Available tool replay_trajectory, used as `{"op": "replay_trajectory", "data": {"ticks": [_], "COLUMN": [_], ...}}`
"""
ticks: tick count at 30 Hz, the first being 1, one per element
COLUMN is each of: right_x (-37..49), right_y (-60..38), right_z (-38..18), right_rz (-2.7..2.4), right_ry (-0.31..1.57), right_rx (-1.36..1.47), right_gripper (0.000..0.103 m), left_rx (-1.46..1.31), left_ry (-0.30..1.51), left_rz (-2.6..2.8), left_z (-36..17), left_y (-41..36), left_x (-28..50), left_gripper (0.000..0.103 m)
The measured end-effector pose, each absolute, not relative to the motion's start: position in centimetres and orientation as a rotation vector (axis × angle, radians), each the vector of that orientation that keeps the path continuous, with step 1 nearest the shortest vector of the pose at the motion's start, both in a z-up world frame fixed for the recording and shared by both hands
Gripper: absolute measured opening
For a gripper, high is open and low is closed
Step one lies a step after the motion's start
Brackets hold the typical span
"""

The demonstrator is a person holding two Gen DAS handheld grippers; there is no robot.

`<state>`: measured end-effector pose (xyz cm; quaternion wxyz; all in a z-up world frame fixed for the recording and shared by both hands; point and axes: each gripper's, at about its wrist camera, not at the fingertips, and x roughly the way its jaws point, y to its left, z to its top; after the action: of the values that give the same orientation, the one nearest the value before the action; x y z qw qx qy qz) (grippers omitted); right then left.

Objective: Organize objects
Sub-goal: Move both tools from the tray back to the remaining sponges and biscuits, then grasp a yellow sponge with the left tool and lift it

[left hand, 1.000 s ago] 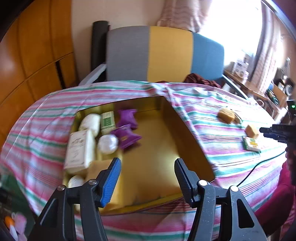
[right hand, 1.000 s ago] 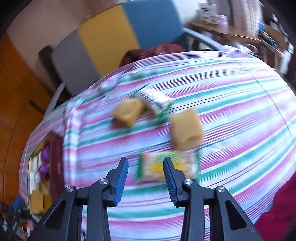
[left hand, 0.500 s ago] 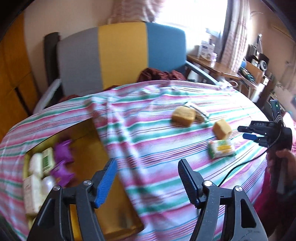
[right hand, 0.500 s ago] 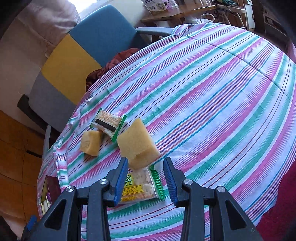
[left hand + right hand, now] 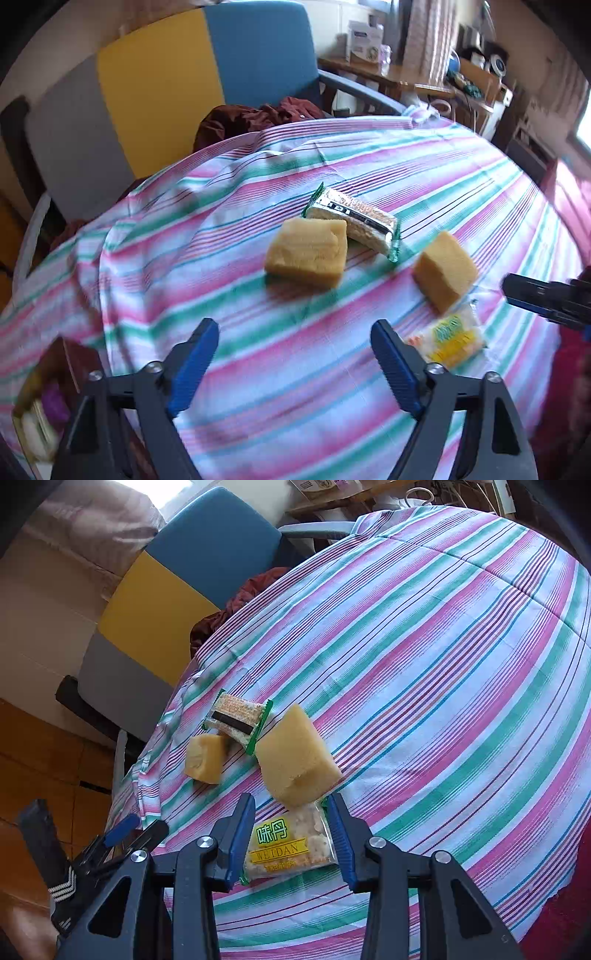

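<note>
The right gripper [image 5: 291,834] hung with its ribbed blue pads spread apart on either side of a glossy clear cracker packet [image 5: 290,843] printed yellow and green, not yet pinching it. The packet lay flat on the striped tablecloth [image 5: 443,657], touching a spongy yellow cake block [image 5: 295,760]. The left gripper [image 5: 291,354] was wide open and empty above the cloth, near a second porous cake slab [image 5: 308,251] that touched a crinkly green-edged wafer packet [image 5: 354,219].

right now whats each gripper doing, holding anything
Left gripper: open, holding nothing, above the striped tablecloth.
Right gripper: open, fingers either side of the Weidan cracker packet, not shut on it.
</note>
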<state>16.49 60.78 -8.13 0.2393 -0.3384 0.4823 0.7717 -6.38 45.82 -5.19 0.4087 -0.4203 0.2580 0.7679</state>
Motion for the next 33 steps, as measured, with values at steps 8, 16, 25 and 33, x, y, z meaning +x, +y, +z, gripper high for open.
{"op": "replay_trajectory", "data": {"ticks": [8, 16, 25, 33], "right_x": [16.0, 16.1, 15.5, 13.9], "right_y": [60.7, 61.0, 61.4, 60.0], "right_z": [-8.7, -9.0, -10.3, -11.7], "right_rz": [2.128, 2.111, 2.051, 2.059], "right_ry": [1.370, 1.382, 1.397, 1.413], "right_rx": [-0.971, -0.980, -1.045, -1.186], "right_gripper": [0.041, 0.041, 0.042, 0.046], "left_rx": [-1.030, -1.074, -1.117, -1.094], "left_ry": [0.769, 0.726, 0.518, 0.430], "left_rz": [1.877, 1.832, 1.855, 1.882], "left_z": [-8.2, -10.5, -6.9, -2.6], "left_y": [50.8, 53.2, 47.5, 40.8], "left_x": [-8.5, -10.6, -9.0, -5.5], "left_gripper": [0.089, 0.066, 0.063, 0.063]}}
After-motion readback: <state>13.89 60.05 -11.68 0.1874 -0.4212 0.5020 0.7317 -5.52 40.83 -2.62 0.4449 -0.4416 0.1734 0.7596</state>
